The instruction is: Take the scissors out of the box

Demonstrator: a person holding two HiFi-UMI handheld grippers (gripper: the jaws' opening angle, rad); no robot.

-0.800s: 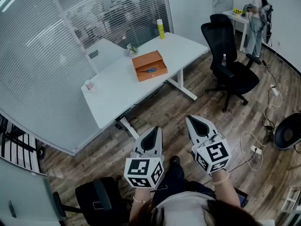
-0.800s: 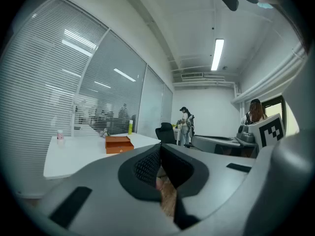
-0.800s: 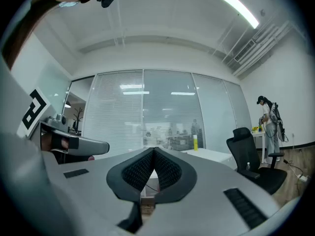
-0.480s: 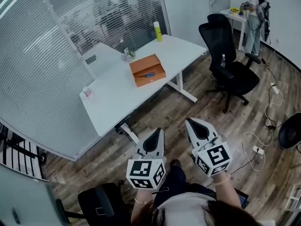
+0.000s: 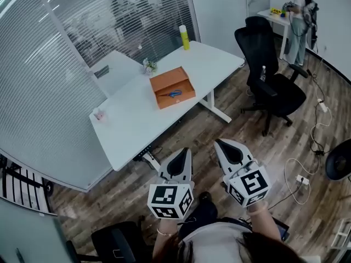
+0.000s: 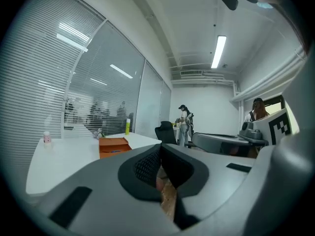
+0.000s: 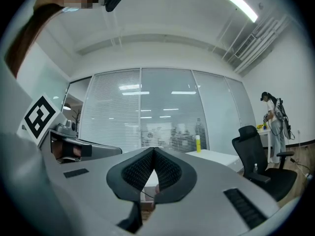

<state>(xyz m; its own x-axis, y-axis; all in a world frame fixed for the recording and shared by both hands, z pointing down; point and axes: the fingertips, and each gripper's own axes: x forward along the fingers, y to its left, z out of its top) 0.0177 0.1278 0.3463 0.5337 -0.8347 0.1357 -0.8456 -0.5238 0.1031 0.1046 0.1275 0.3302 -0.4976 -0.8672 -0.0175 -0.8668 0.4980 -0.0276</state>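
Note:
An open orange box point(image 5: 173, 86) lies on a white desk point(image 5: 131, 119) well ahead of me, with blue-handled scissors point(image 5: 174, 93) lying inside it. The same orange box point(image 6: 113, 146) shows far off in the left gripper view. Both grippers hang side by side over the wooden floor, far short of the desk. My left gripper point(image 5: 183, 152) has its jaws together with nothing between them. My right gripper point(image 5: 218, 143) is likewise shut and empty, its tips meeting in a point in the right gripper view point(image 7: 153, 149).
A yellow bottle point(image 5: 185, 37) stands at the desk's far corner, a small plant point(image 5: 147, 66) and a pink cup point(image 5: 98, 114) near its window side. A black office chair point(image 5: 271, 86) stands right of the desk. A person point(image 5: 299, 18) works at a far table. Cables point(image 5: 307, 163) trail on the floor.
The view has shifted slightly, and the desk and box now sit a little lower and nearer in the head view. Both grippers keep their pose, shut.

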